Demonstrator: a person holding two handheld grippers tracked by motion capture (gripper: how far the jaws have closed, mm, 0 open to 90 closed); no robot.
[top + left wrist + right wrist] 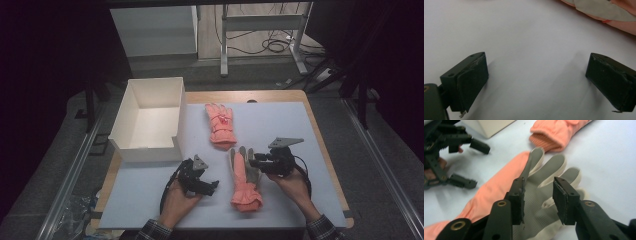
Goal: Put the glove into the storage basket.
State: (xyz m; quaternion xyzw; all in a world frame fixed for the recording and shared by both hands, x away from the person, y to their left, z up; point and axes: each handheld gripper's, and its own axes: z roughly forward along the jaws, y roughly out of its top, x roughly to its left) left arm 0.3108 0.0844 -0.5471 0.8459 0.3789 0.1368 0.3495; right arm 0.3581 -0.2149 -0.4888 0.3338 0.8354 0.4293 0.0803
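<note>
Looks like glove-sorting, with not much actually sorted yet. Open white cardboard box (pixel 150 120) at the far left of the table, nothing visible inside it. Both salmon-pink winter gloves out on the pale blue-white table mat (pixel 150 200): the far glove (pixel 220 125) just right of the box, back side up, cuff toward the person; the near glove with the grey ribbed palm (pixel 245 177) palm up between the two hands, fingers pointing away, knitted cuff nearest the table edge.

Right gripper (pixel 539 195) hovering right over that grey palm, jaws partway apart, nothing pinched between the pads in the right gripper view. Glove fingers (pixel 554 167) spread flat beyond the jaws, so probably sitting loose on the mat rather than held. No earlier picture to compare, so no call on whether that is a release or a line-up for a grab.

Left gripper (pixel 536 75) low over bare mat, jaws wide apart, empty, just a corner of the near glove's grey palm up at the top right of its view. In the high view, parked just left of the near glove, below the box.

Best guess on progress: early or mid stage. Nothing boxed, gloves well apart and not stacked or paired. Still left, presumably: a proper grip on the near glove, then pairing it with the far one or dropping both in the box.
</note>
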